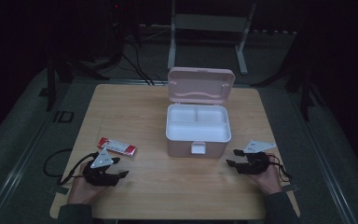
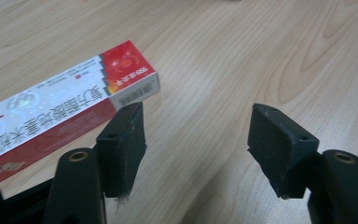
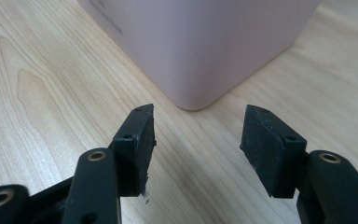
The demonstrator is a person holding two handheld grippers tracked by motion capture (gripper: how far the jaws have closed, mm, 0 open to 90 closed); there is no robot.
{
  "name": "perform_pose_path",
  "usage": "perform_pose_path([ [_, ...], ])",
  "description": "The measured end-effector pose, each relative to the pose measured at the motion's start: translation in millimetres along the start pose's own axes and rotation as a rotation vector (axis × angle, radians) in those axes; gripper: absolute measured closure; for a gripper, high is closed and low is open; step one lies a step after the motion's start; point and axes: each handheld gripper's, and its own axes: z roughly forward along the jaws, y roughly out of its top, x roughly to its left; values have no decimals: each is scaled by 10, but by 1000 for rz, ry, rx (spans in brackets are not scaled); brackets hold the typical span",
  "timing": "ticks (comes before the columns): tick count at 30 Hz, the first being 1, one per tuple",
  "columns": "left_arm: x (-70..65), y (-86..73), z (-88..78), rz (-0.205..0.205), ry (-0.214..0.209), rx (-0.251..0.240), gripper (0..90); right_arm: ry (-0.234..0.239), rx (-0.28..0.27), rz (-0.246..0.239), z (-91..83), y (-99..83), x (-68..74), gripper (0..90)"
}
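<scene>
A pink box (image 1: pixel 197 148) stands in the middle of the wooden table (image 1: pixel 135 107) with its lid (image 1: pixel 200 86) raised and a white tray (image 1: pixel 173 126) inside. A red and white carton (image 1: pixel 117 147) lies flat to the box's left. My left gripper (image 1: pixel 119 167) rests just in front of the carton, open and holding nothing; in the left gripper view the carton (image 2: pixel 65 107) lies beyond the left jaw. My right gripper (image 1: pixel 233 157) sits at the box's front right, open with nothing between its jaws. In the right gripper view the box's rounded corner (image 3: pixel 200 51) stands close ahead.
A white metal frame (image 1: pixel 209 28) stands on the floor behind the table. Cables (image 1: pixel 135 65) run across the floor at the back left. Bare wood lies between the two grippers along the table's front edge (image 1: pixel 177 217).
</scene>
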Motion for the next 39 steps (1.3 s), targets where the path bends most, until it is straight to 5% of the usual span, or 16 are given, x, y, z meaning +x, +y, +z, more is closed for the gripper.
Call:
perform_pose_path([
  [18, 115, 195, 80, 93, 5, 87, 260, -40, 34, -32, -83, 5, 74, 356],
  [23, 217, 322, 121, 139, 56, 128, 188, -38, 34, -46, -98, 39, 103, 344],
  [32, 556, 427, 231, 106, 53, 157, 122, -34, 35, -50, -98, 42, 100, 340],
  [39, 742, 451, 419, 95, 27, 263, 78, -31, 37, -47, -101, 30, 85, 339],
])
